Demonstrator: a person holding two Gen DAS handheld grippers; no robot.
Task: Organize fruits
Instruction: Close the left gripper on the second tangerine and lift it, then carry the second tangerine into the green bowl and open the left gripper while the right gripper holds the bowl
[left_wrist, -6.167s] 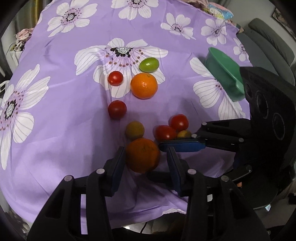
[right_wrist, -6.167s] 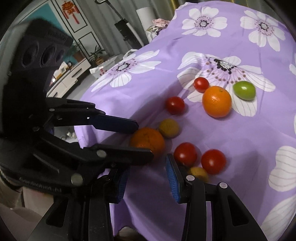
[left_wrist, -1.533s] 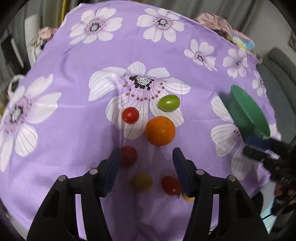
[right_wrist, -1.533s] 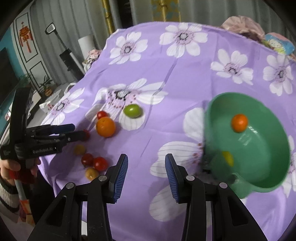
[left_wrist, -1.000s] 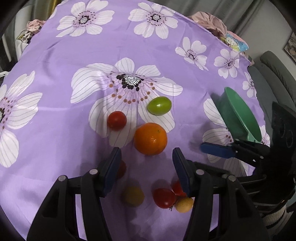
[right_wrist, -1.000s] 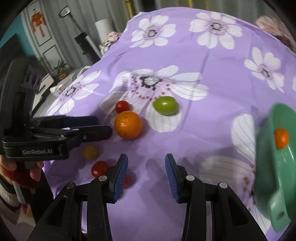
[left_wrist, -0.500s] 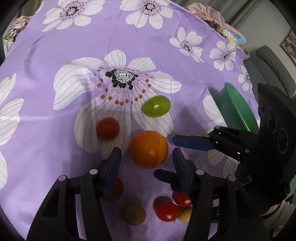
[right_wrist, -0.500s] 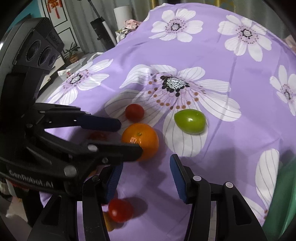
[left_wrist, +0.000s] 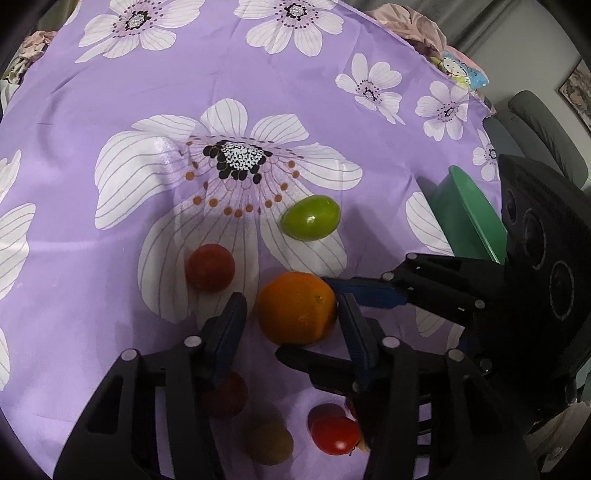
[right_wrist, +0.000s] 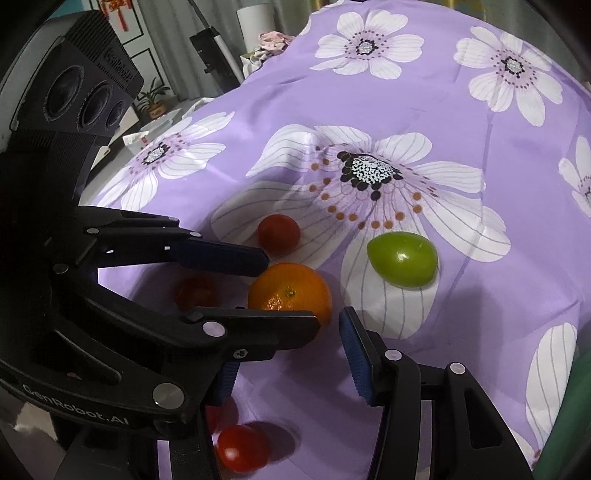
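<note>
An orange (left_wrist: 296, 307) lies on the purple flowered cloth, between the open fingers of my left gripper (left_wrist: 291, 314), which straddles it without closing; it also shows in the right wrist view (right_wrist: 291, 291). My right gripper (right_wrist: 291, 343) is open and empty just beside the orange, its blue finger (left_wrist: 365, 293) touching or nearly touching it. A green fruit (left_wrist: 310, 218) lies beyond, a red tomato (left_wrist: 209, 266) to the left. More tomatoes (left_wrist: 334, 434) and a small yellowish fruit (left_wrist: 269, 443) lie under the left gripper. The green bowl (left_wrist: 465, 221) stands at the right.
The purple cloth (left_wrist: 147, 92) covers a table that drops off at the near edge. A grey sofa (left_wrist: 546, 125) stands beyond the bowl. Room furniture and a white roll (right_wrist: 255, 22) lie past the table's far left in the right wrist view.
Both grippers have moved forward and down onto the second orange. The left fingers now straddle it and the right gripper has come in close from the right.
</note>
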